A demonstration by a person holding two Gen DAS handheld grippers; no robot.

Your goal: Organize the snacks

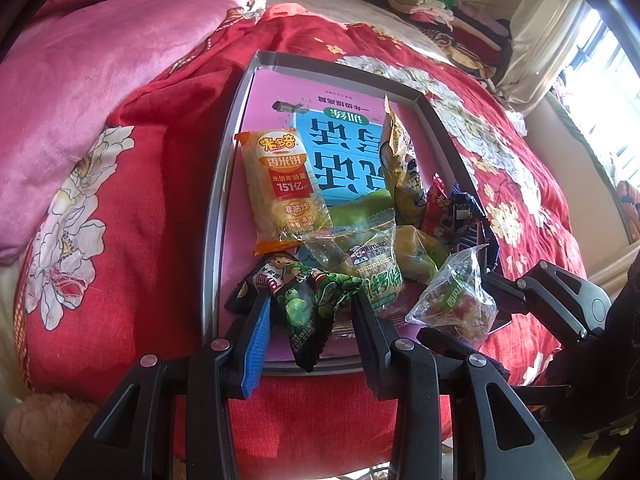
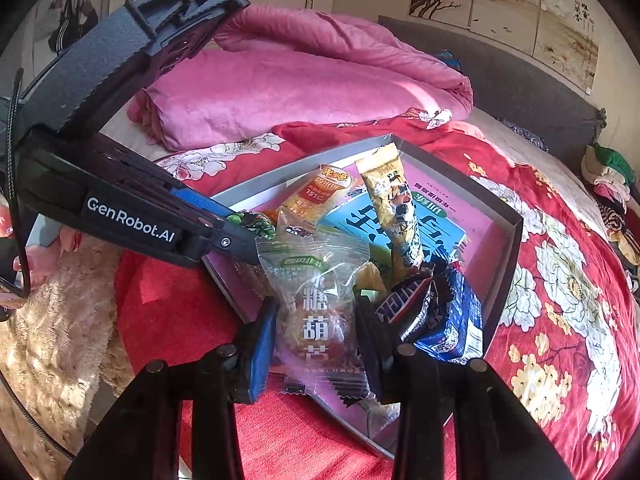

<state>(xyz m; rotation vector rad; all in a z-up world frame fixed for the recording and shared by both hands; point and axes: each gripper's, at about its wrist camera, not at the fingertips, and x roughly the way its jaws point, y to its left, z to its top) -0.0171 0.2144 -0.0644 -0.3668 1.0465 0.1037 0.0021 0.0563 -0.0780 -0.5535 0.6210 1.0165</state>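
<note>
A grey shallow box (image 1: 224, 184) with a pink and blue book in its bottom lies on the red bed cover and holds several snack packets. My left gripper (image 1: 310, 304) is shut on a black-and-green pea packet (image 1: 302, 312) at the box's near edge. My right gripper (image 2: 316, 320) is shut on a clear candied-hawthorn packet (image 2: 316, 300), also seen in the left wrist view (image 1: 456, 300). An orange rice-cracker packet (image 1: 280, 188), a gold packet (image 1: 400, 168) and a dark blue packet (image 2: 444, 312) lie in the box (image 2: 512, 240).
A pink quilt (image 2: 304, 76) is bunched beyond the box. The red floral cover (image 1: 120, 208) surrounds the box. Folded clothes (image 1: 448, 12) are piled at the far end of the bed. A beige fluffy thing (image 2: 56, 320) lies by the bed's near edge.
</note>
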